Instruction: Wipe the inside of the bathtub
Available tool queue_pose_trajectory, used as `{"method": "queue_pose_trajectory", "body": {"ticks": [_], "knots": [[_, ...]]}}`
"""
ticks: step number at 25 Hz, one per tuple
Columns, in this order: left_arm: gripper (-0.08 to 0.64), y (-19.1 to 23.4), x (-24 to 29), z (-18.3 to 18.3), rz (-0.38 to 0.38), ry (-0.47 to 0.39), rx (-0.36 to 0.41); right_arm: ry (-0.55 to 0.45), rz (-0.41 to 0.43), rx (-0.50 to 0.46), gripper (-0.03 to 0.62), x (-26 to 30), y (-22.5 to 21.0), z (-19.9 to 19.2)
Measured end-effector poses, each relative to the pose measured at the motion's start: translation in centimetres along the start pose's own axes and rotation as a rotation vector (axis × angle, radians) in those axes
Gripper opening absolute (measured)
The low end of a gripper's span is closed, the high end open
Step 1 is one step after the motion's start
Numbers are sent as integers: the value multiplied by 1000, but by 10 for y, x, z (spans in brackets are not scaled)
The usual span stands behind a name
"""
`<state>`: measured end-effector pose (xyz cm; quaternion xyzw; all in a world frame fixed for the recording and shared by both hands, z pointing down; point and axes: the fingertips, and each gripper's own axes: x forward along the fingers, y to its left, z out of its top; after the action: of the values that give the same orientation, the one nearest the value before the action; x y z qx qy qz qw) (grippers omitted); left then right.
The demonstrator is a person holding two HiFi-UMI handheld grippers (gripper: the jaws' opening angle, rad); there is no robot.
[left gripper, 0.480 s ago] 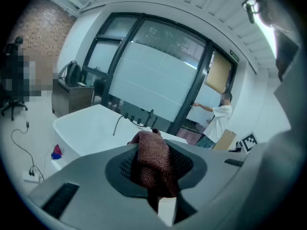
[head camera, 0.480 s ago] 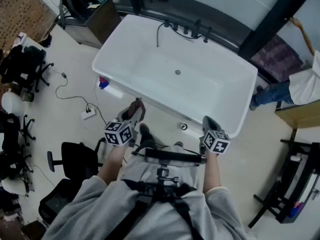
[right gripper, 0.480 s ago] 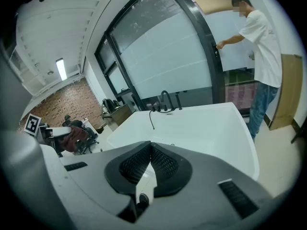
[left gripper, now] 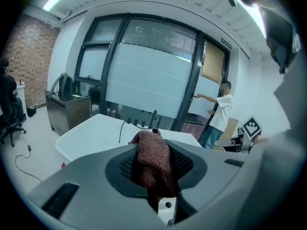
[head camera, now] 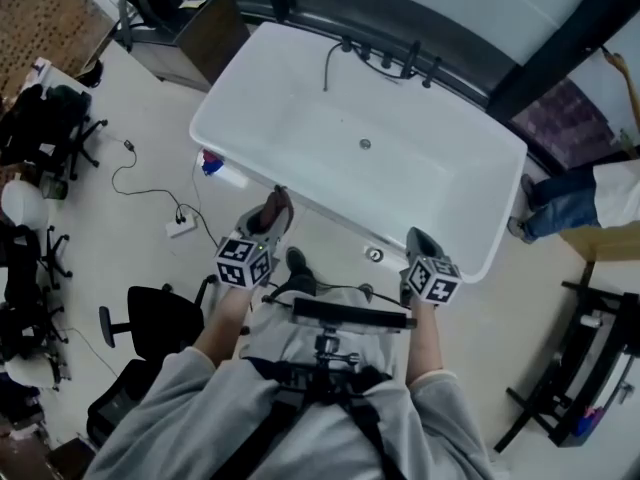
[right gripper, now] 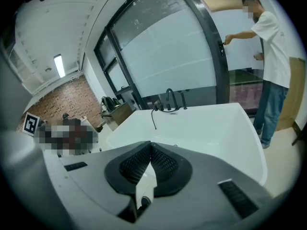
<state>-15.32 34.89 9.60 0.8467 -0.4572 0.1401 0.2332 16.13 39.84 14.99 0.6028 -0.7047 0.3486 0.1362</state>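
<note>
The white bathtub [head camera: 300, 118] lies ahead of me, with dark taps [head camera: 385, 60] on its far rim and a drain [head camera: 365, 144] in its floor. My left gripper [head camera: 270, 216] hovers just short of the near rim, shut on a brown cloth [head camera: 277, 206]. In the left gripper view the brown cloth [left gripper: 153, 162] bulges up between the jaws, with the tub [left gripper: 96, 133] beyond. My right gripper [head camera: 418, 236] is held near the tub's near right corner, outside the rim. Its jaws [right gripper: 150, 150] are shut with nothing between them, and the tub [right gripper: 211, 128] lies past them.
A person [head camera: 570, 203] stands at the right by the glass door. A power strip [head camera: 180, 226] with cable and a small blue and red item [head camera: 210, 163] lie on the floor left of the tub. Office chairs [head camera: 150, 318], a cabinet [head camera: 185, 28], a dark rack [head camera: 590, 368].
Both grippers have edged slightly toward the tub's near rim, the left one still holding the cloth. The person at the right has stepped a little further right.
</note>
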Motion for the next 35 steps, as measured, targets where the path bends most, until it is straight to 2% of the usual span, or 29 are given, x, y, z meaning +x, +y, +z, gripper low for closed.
{"method": "queue_pose_trajectory", "body": {"ticks": [8, 21, 35], "knots": [[100, 70, 15, 27, -42, -5, 2, 2, -22, -4, 8, 54, 55, 19], [100, 175, 31, 47, -96, 3, -5, 32, -48, -22, 8, 139, 131, 31], [100, 204, 43, 61, -88, -9, -25, 36, -35, -53, 8, 177, 151, 53]]}}
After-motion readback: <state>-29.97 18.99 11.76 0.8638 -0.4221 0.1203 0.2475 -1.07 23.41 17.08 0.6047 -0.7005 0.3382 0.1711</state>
